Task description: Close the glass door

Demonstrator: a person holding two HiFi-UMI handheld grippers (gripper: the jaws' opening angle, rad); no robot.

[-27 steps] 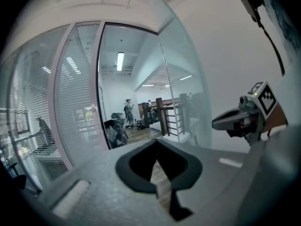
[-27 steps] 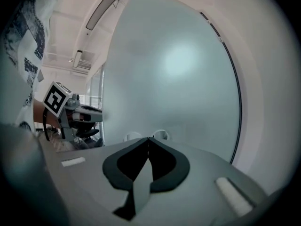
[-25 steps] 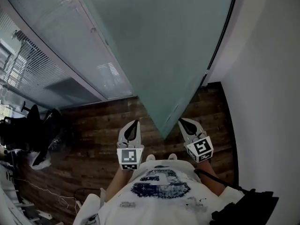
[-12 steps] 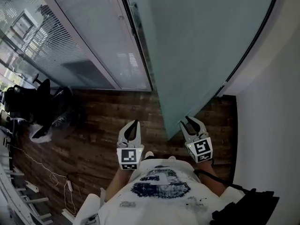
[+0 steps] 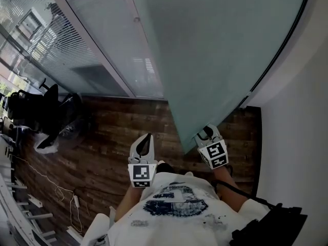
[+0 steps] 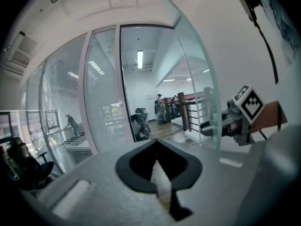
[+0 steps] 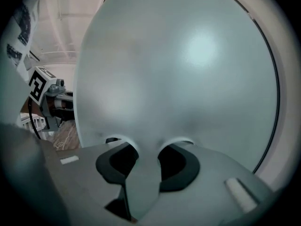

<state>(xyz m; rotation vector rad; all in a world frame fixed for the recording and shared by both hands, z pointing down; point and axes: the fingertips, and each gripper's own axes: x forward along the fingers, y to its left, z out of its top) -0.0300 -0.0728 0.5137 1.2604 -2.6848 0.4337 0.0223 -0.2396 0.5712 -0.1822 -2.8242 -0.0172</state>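
Starting nearest the camera, the person's white printed shirt fills the bottom of the head view and cuts off both forearms. Just left of the glass door's lower corner is the left gripper. Its jaws are pressed together with nothing between them, and it is clear of the door's free edge, over bare wooden floor. The right gripper is on the other side of that corner, right at the door's frosted face. Its jaws have just been opening and now stand moderately apart. Nothing is clamped between them; only the door's face shows in the gap. Its tips are very close to the glass, but I cannot tell if they touch it.

The door is a tall frosted panel and stands open. In the left gripper view a clear opening shows left of the door's free edge, up to a white post of the glass partition with blinds. Right of the door there is only a narrow strip of floor before the white wall, so little room is there. A dark line runs along the door's far side.

Further left of the door a black office chair and a thin cable are on the floor. Beyond the opening a railing and some figures are too small to make out. The frosted glass hides all that is behind the door.
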